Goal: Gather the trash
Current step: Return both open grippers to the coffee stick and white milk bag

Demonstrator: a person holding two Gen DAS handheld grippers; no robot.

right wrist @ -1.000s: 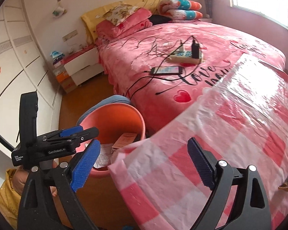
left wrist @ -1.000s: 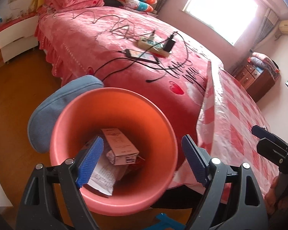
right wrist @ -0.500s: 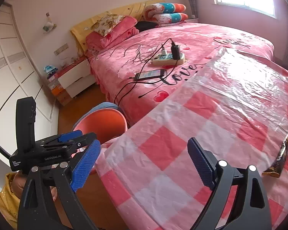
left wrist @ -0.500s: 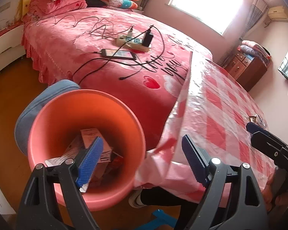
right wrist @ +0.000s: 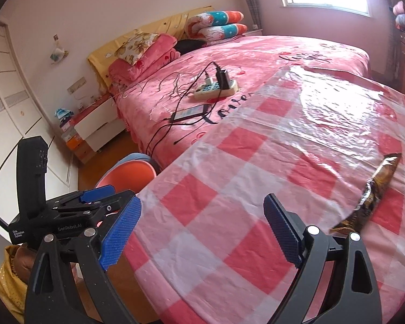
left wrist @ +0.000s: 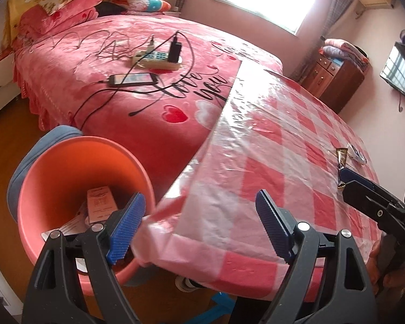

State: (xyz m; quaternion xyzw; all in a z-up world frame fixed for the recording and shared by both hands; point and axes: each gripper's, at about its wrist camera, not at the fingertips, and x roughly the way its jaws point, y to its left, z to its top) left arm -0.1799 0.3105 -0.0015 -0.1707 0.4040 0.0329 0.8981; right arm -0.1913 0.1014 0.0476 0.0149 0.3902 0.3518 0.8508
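Progress: partly done, judging by the contents of the orange bin. Holds a printed carton and some paper sheets, lying at the bottom. Bin on the wood floor, just beside the corner of the checked table cover, backed by a blue cushion-like thing.

Left to collect: brown snack wrapper on the table, toward its right side. Long, narrow, glossy, dark brown with gold print, crimped at both ends, flattened and apparently empty; lies slantwise on the clear plastic over the checked cloth. Second small item, pale with blue marks, just beyond the wrapper in the left view; too small to identify, possibly trash as well.

Left gripper: jaws wide apart, nothing between the blue pads; hangs over the table corner with the bin under its left pad. Right gripper: jaws wide apart too, empty; pointed across the table top, wrapper ahead and to its right, not between the pads, no contact.

Not task items, by the look of it: phone and power strip with cables on the pink bed.

Likely next need: right gripper to the wrapper, then to the bin. Thin, flat film on slick plastic; pinch may slip.
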